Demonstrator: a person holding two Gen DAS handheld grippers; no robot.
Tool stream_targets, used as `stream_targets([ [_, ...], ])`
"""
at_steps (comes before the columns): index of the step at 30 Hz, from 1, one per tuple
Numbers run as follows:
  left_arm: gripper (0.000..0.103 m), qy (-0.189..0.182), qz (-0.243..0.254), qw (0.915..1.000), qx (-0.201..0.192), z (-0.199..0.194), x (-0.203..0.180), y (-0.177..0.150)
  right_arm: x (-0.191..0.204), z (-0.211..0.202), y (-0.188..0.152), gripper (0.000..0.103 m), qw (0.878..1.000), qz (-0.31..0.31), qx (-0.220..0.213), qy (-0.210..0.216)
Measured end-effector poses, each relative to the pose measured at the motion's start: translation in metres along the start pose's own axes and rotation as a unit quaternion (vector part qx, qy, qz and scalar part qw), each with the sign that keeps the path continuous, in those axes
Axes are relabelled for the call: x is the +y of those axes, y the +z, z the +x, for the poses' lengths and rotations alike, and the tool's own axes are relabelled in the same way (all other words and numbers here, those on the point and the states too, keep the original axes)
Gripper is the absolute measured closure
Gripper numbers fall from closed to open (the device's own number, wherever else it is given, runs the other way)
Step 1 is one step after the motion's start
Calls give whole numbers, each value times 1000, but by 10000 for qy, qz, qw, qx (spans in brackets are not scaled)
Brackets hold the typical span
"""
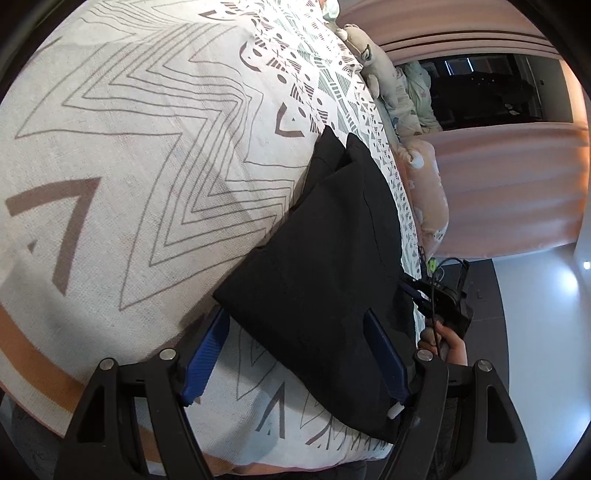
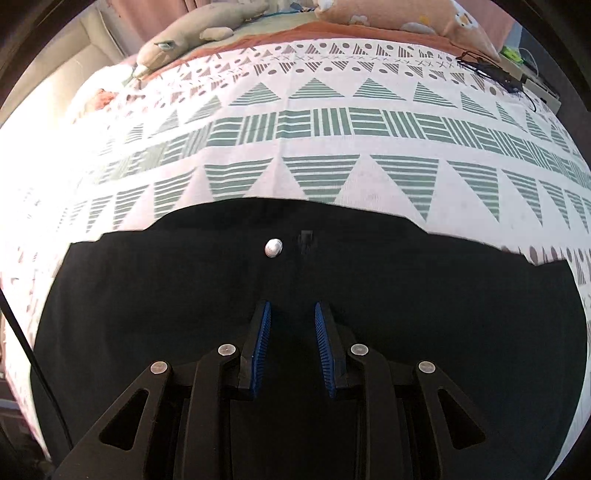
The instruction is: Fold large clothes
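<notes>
A black garment (image 1: 325, 266) lies partly folded on a patterned bedspread (image 1: 129, 147). My left gripper (image 1: 295, 317) is open wide, its blue fingers (image 1: 207, 354) on either side of the garment's near corner. The right gripper (image 1: 439, 295), held by a hand, shows at the garment's right edge. In the right wrist view the black garment (image 2: 406, 288) fills the lower half, with a silver button (image 2: 273, 247) near its waist edge. My right gripper (image 2: 291, 310) hovers over the cloth, jaws partly open with nothing between them.
The bedspread (image 2: 314, 122) has green triangles and stripes. A grey plush toy (image 2: 192, 31) and a pink pillow (image 2: 399, 14) lie at the far edge. A black cable and device (image 2: 491, 72) sit at the far right. Pink wall panels (image 1: 509, 192) and grey floor (image 1: 535, 332) flank the bed.
</notes>
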State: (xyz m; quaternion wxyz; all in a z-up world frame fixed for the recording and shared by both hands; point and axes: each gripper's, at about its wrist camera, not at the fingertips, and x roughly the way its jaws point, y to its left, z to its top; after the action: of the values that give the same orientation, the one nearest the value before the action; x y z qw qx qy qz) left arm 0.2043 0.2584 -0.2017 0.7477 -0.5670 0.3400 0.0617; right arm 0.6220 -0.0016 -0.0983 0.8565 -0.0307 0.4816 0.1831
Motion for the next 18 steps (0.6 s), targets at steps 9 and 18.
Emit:
stream_targets([
  [9,35,76,351,9993,137,23,-20,13,-6,-41,-31,81,9980,-168,-254,560],
  [18,80,117,682,9976,80,23,-30,11,-11,-54,-80,45,9919,-201,-79,1251],
])
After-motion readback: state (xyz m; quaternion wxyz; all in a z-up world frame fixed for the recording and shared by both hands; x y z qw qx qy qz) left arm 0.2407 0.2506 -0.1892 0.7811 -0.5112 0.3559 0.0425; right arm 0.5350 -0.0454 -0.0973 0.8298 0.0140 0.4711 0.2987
